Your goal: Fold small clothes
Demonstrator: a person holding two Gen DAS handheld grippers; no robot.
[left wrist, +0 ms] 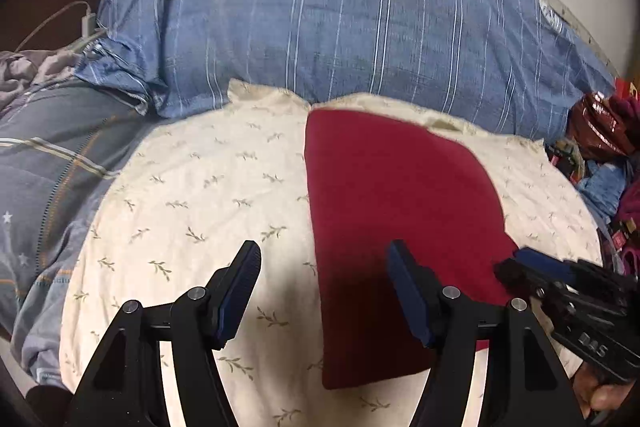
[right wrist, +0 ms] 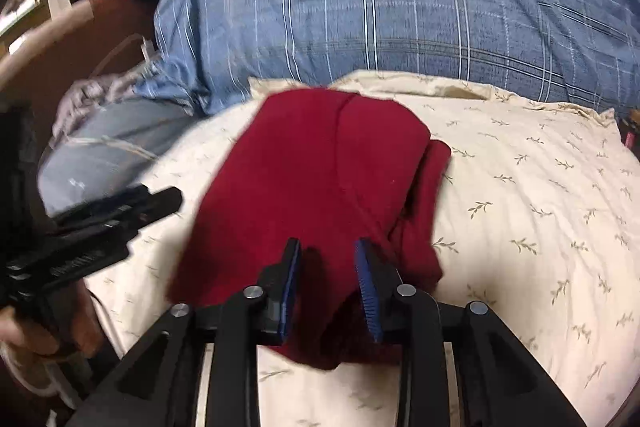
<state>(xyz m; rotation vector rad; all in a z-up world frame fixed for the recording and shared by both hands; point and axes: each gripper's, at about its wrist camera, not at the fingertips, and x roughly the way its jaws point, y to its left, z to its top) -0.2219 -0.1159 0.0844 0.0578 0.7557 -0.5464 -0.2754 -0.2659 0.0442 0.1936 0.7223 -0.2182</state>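
Left claw [left wrist: 324,259]: held low over the cream sheet [left wrist: 192,195], jaws spread wide, nothing between them; its right finger is seen over the near edge of the red cloth [left wrist: 400,203], contact not determinable. In the right wrist view the same claw [right wrist: 160,201] is seen blurred at the far left, gripped by a hand [right wrist: 36,331].

Right claw [right wrist: 328,251]: pointed forward over the near end of the red cloth [right wrist: 316,179], jaws partly open, cloth seen between and under the blue pads [right wrist: 366,283]; no firm pinch is made out. In the left wrist view it [left wrist: 516,267] is seen entering from the right at the cloth's right edge.

No containers are seen.

Bed: cream sheet with sprig print, a blue striped pillow [left wrist: 320,27] with a round crest behind it.

Red cloth: lies on the sheet, mid-bed. From the left it reads as one flat, smooth panel; from the right a folded layer and a bunched strip along its right side are shown. A white cable [left wrist: 60,23] is noted far left.
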